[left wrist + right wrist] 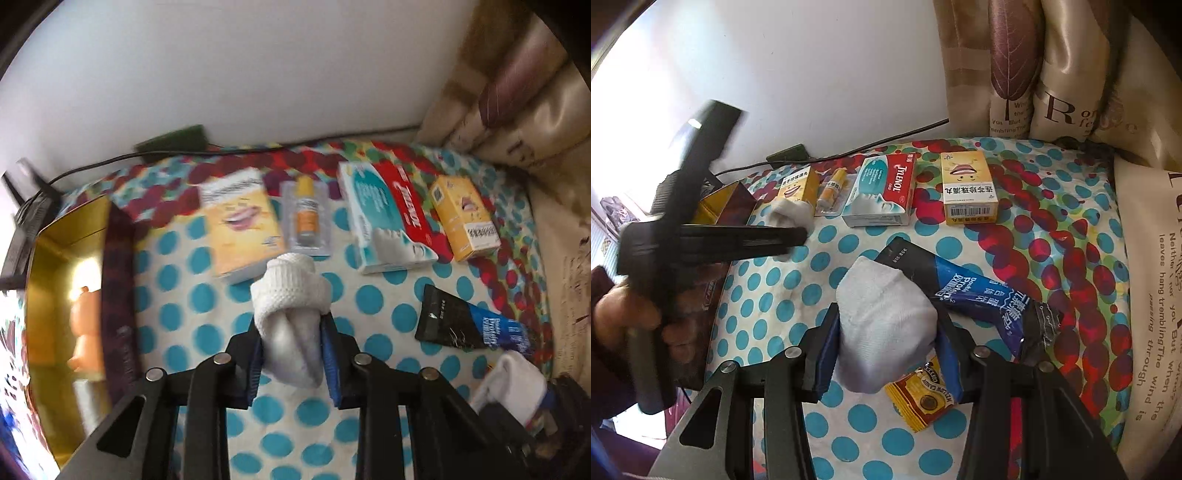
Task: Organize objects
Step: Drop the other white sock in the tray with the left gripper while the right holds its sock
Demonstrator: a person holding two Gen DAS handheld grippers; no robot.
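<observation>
Jaws of the left gripper [291, 332] are clamped on a rolled white sock [291, 295] above the dotted bed cover [369, 299], beside a gold tin [55, 280]. Jaws of the right gripper [886, 332] grip a second white sock [886, 325] over a dark blue tube [979, 295] and a candy packet [923, 398].

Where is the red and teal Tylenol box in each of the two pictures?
Left wrist view: the Tylenol box lies upper right of centre, beyond the sock in the left claw.
Right wrist view: the box lies upper centre, in the far row.
Shared landmark: the small orange bottle in its clear pack, just left of the box in both.
</observation>
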